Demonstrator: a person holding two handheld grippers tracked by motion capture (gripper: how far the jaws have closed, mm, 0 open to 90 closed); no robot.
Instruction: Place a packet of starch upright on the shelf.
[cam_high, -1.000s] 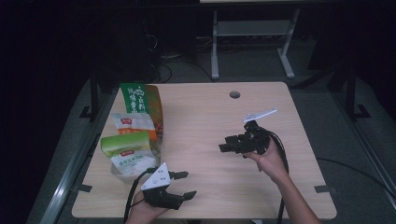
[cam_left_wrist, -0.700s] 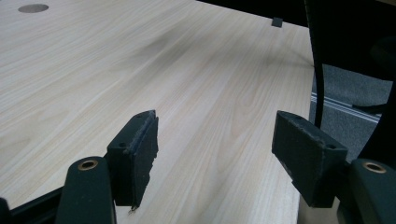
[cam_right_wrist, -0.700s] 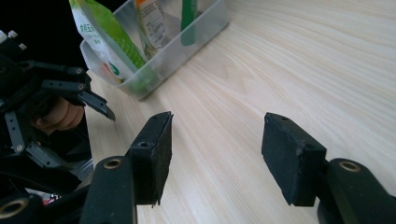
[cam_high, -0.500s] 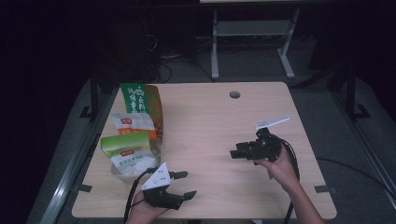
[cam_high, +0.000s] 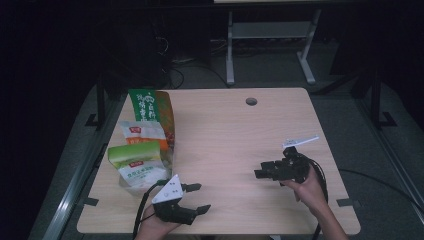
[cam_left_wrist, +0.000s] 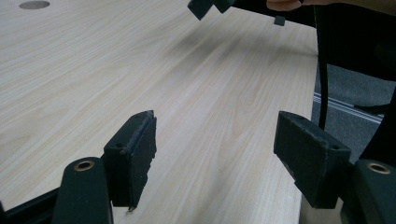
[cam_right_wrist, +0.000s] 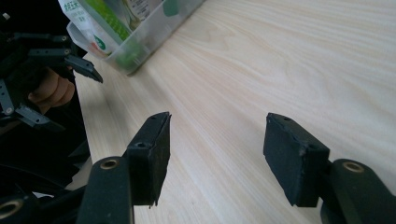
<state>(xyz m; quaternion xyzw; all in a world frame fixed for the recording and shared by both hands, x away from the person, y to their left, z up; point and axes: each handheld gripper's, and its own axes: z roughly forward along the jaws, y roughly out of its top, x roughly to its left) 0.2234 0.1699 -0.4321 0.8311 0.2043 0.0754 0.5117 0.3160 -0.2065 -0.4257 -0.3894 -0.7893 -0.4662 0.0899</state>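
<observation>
My left gripper (cam_high: 199, 197) rests at the table's near left edge, held in a hand, jaws open over bare wood (cam_left_wrist: 217, 126). My right gripper (cam_high: 260, 171) hovers low over the near right of the table, pointing left, also open with nothing between its jaws (cam_right_wrist: 215, 122). A clear bin (cam_right_wrist: 154, 37) at the left edge holds snack bags: a tall green and orange bag (cam_high: 150, 107), a white bag (cam_high: 142, 132) and a green and white bag (cam_high: 137, 162). The left gripper view catches the right gripper (cam_left_wrist: 210, 5) at its top; the right gripper view catches the left gripper (cam_right_wrist: 70, 60) beside the bin.
The light wooden table (cam_high: 225, 135) has a round cable hole (cam_high: 251, 101) near its far edge. Bare wood lies between the two grippers. Dark floor and a white metal stand (cam_high: 270, 35) lie beyond the table.
My right gripper has moved toward the near right of the table and sunk lower. The left gripper and the bags have stayed where they were.
</observation>
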